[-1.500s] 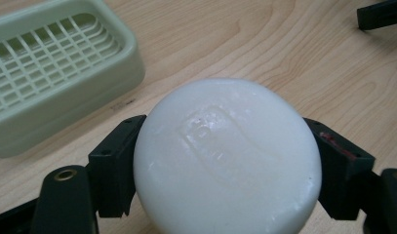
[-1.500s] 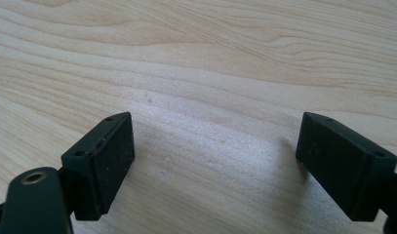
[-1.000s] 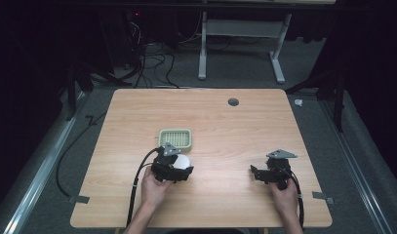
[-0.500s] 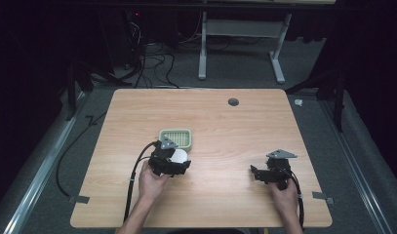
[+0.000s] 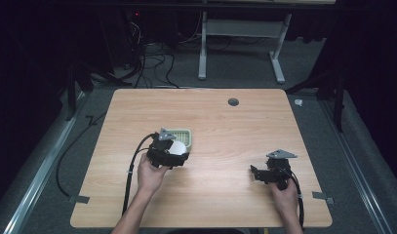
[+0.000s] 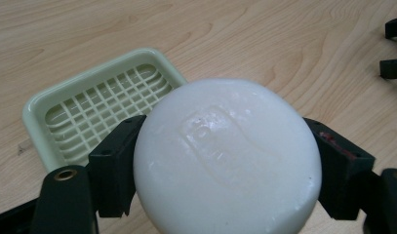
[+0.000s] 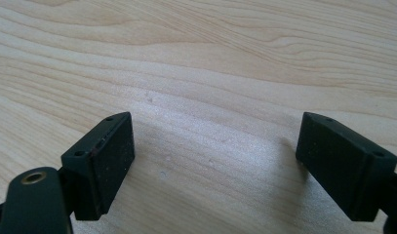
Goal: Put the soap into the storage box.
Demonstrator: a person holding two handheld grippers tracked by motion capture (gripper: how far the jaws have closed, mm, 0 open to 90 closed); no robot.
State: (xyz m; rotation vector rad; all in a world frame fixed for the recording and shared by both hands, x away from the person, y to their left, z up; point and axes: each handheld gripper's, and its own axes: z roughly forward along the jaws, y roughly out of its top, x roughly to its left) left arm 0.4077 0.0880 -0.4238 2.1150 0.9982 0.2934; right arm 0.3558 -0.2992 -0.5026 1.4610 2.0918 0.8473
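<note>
Pale wood table (image 5: 215,122) under dim light, dark floor and cables beyond its far edge: that is where we work. Our left gripper (image 6: 220,161) has its jaws closed on a round white soap bar (image 6: 228,156), pinched at its left and right edges and held just above the wood. In the high view the bar (image 5: 178,147) sits at the near right corner of the pale green soap dish (image 5: 182,135), which lies left of centre on the table. The dish (image 6: 64,105) has a slatted grid floor and a raised rim. Our right gripper (image 7: 215,161) hangs wide open over bare wood, well to the right, holding nothing.

We judge the risk to be the grip: the bar looks smooth and curved, and the pads touch only narrow arcs, so a tilt could let it squirt out. If we lower it short of the dish, it may catch the rim and tip the dish.
</note>
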